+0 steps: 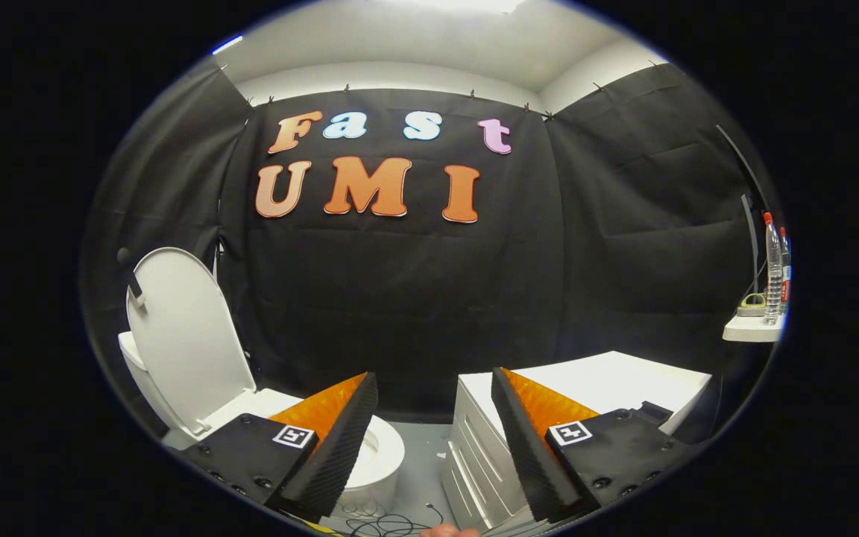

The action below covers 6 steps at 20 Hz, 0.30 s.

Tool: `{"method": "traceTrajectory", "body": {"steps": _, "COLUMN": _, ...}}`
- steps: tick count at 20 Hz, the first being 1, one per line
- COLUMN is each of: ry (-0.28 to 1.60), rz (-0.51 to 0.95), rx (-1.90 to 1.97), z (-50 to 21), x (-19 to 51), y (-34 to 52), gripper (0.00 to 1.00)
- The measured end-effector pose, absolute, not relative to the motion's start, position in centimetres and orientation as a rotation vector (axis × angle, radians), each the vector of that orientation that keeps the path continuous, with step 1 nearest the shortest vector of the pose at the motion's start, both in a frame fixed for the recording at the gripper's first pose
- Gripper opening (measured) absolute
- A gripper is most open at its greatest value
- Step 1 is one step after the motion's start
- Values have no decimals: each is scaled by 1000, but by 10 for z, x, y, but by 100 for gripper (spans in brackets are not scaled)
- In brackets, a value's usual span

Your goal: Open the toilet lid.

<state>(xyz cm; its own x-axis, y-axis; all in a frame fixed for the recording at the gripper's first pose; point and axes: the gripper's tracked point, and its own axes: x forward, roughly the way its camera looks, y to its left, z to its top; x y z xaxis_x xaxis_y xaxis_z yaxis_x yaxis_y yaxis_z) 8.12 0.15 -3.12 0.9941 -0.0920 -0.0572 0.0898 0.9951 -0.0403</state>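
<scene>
The gripper (433, 388) hangs level in open air, its two fingers spread wide with nothing between them, tips pointing at the black cloth wall (400, 298) well ahead. Through the gap lies a strip of bare grey floor (418, 462), clear room running up to the foot of the cloth. Just past the left finger sits the white oval toilet bowl (381, 451), partly hidden behind that finger, and farther left its smooth white plastic lid (187, 335) already stands upright, leaning back against the tank. Beyond the right finger, a white cabinet with stacked drawer fronts (474, 447) shows its near corner close to that fingertip. Far off to the right, a small white shelf (750, 330) carries clear plastic bottles (773, 268). Below the fingers, loose black cables (385, 522) lie on the floor, and a sliver of the person's hand (448, 531) peeks in beside them.
</scene>
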Motion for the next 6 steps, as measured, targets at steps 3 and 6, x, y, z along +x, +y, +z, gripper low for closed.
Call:
{"method": "traceTrajectory", "body": {"steps": 3, "ry": 62, "rz": -96, "rx": -35, "z": -32, "x": 82, "y": 0, "gripper": 99}}
{"method": "traceTrajectory", "body": {"steps": 6, "ry": 64, "rz": -98, "rx": -35, "z": -33, "x": 82, "y": -1, "gripper": 99}}
